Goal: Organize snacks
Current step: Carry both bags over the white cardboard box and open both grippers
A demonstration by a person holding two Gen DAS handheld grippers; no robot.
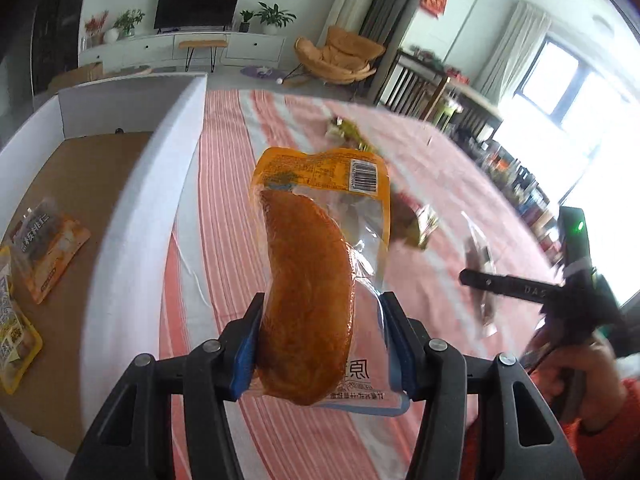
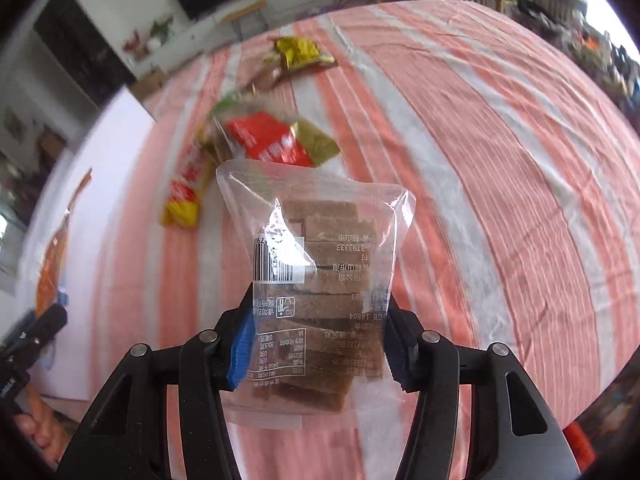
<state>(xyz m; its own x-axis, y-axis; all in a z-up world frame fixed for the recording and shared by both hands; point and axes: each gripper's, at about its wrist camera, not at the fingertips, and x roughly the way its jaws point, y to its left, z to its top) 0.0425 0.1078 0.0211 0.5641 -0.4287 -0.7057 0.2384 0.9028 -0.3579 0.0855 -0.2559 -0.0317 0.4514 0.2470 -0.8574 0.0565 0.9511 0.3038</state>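
My left gripper is shut on an orange-topped clear pack with a curved brown piece of meat inside, held up above the striped cloth beside the white box. My right gripper is shut on a clear pack of brown bars, its blue pads pressing both sides. The left wrist view shows the right gripper at the right edge, in a person's hand. At the left edge of the right wrist view, the left gripper carries the orange pack.
Loose snacks lie on the pink-and-white striped tablecloth: a red pack, a red-and-yellow pack and a yellow pack farther off. The box has a brown cardboard floor holding an orange pack and a yellow pack.
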